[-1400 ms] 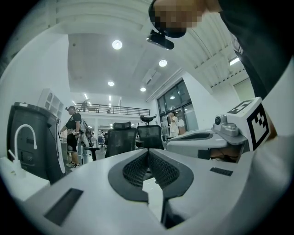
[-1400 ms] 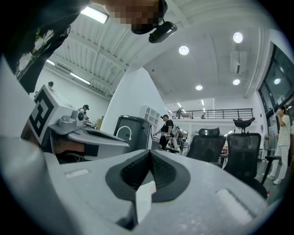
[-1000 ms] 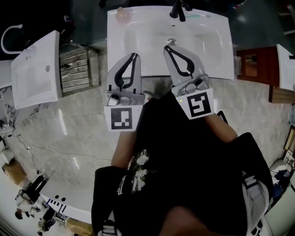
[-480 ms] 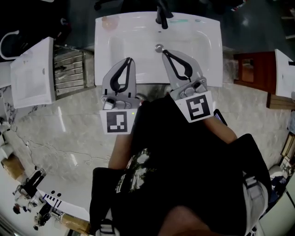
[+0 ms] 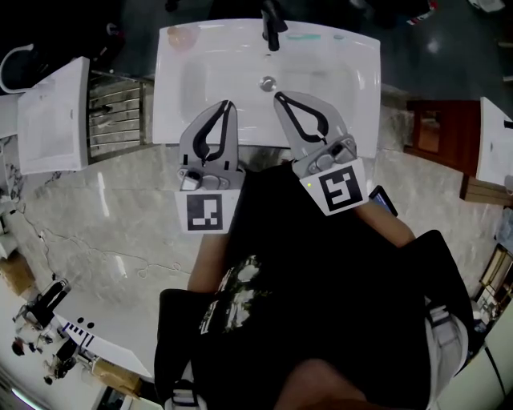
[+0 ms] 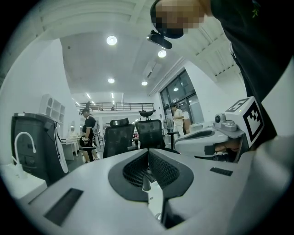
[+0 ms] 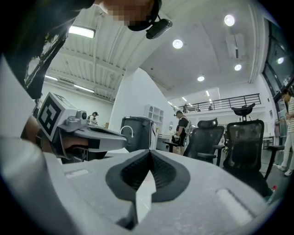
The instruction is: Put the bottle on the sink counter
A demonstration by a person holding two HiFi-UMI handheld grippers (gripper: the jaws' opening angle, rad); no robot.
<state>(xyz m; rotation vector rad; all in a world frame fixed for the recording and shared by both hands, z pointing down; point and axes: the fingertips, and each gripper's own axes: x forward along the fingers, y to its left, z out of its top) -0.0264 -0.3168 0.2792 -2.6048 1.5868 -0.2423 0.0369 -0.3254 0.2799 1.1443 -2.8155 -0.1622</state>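
A white sink [image 5: 353,88] with a black faucet [image 5: 271,24] stands at the top of the head view. A small pinkish round object [image 5: 175,34] sits on the sink's back left corner; I cannot tell if it is the bottle. My left gripper [image 5: 229,104] reaches over the sink's front rim, shut and empty. My right gripper [image 5: 278,97] is beside it, near the drain [image 5: 267,82], also shut with nothing held. In the left gripper view the left gripper's [image 6: 148,151] jaws meet. The right gripper's [image 7: 150,152] jaws meet too.
Another white basin unit [image 5: 52,116] and a metal rack [image 5: 112,112] stand left of the sink. A wooden piece [image 5: 433,128] is at the right. The floor [image 5: 120,208] is pale marble. Office chairs [image 6: 119,137] and standing people [image 7: 182,124] show in the gripper views.
The sink has slid leftward and a little down in the head view. Both grippers stay shut, side by side over its front rim.
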